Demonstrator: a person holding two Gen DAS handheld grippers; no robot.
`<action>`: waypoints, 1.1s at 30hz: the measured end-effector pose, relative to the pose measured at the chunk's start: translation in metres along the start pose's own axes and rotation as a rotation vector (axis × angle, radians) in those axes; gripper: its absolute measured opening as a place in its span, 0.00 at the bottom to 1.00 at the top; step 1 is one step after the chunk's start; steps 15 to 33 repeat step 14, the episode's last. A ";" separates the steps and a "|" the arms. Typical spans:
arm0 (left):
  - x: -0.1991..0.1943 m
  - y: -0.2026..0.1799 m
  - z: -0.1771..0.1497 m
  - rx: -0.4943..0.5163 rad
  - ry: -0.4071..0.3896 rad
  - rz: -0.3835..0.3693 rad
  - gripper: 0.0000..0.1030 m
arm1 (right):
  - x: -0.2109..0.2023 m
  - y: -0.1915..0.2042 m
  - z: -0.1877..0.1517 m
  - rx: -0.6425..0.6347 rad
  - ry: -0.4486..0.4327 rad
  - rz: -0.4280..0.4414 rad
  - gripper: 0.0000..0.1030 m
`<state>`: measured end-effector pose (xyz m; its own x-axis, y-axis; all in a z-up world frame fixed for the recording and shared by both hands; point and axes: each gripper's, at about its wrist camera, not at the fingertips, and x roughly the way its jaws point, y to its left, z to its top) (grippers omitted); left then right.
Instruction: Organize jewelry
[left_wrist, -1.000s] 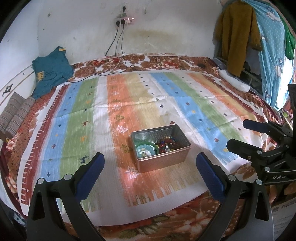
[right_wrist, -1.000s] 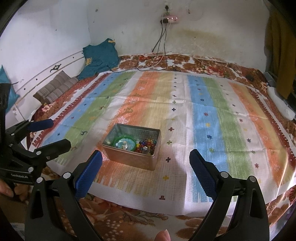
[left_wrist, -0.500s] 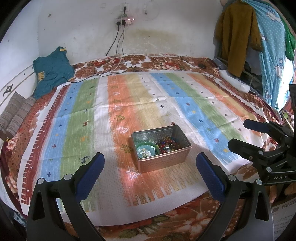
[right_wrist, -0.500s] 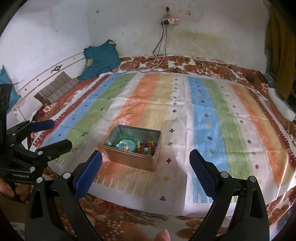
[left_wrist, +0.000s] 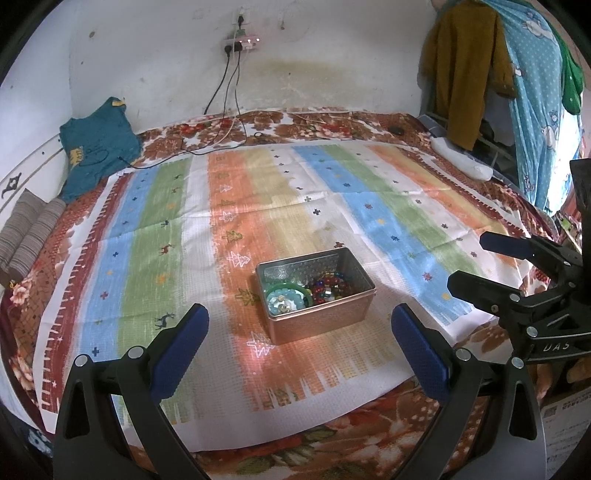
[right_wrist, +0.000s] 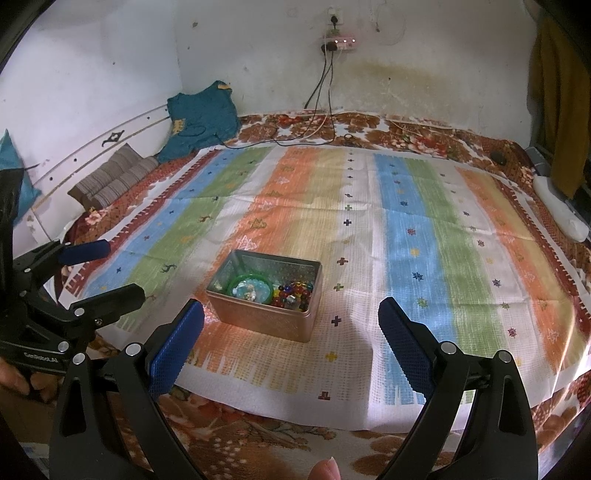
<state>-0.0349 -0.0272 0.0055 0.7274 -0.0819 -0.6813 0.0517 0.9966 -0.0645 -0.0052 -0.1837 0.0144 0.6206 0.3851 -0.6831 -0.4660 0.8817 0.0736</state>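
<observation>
An open metal tin (left_wrist: 321, 325) (right_wrist: 258, 321) sits on a striped cloth (left_wrist: 147, 266) (right_wrist: 424, 240) near the bed's front edge. Inside lie a green bangle (left_wrist: 286, 301) (right_wrist: 251, 288) around pale blue beads and a heap of coloured beads (left_wrist: 328, 286) (right_wrist: 295, 293). My left gripper (left_wrist: 297, 345) hangs open just in front of the tin, nothing between its blue pads. My right gripper (right_wrist: 291, 343) is open too, close before the tin. Each gripper also shows at the edge of the other's view: right gripper (left_wrist: 476, 264), left gripper (right_wrist: 118, 271).
A floral bedspread (left_wrist: 351, 443) lies under the cloth. A teal garment (left_wrist: 96, 147) and a striped cushion (left_wrist: 26, 229) sit at the left wall. Cables (left_wrist: 229, 125) trail from a wall socket. A white pillow (left_wrist: 461, 162) and hanging clothes (left_wrist: 465, 74) are at right.
Both views have tilted slightly downward, so the wall socket sits a little lower in each frame. The tin, the jewelry and both open grippers look unchanged.
</observation>
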 end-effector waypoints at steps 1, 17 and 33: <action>0.000 0.000 0.000 -0.001 0.000 0.001 0.94 | 0.000 0.000 0.001 -0.001 0.000 0.000 0.93; 0.000 0.008 0.004 -0.052 0.009 -0.025 0.94 | -0.001 0.000 0.000 0.002 0.001 -0.001 0.93; 0.000 0.008 0.004 -0.052 0.009 -0.025 0.94 | -0.001 0.000 0.000 0.002 0.001 -0.001 0.93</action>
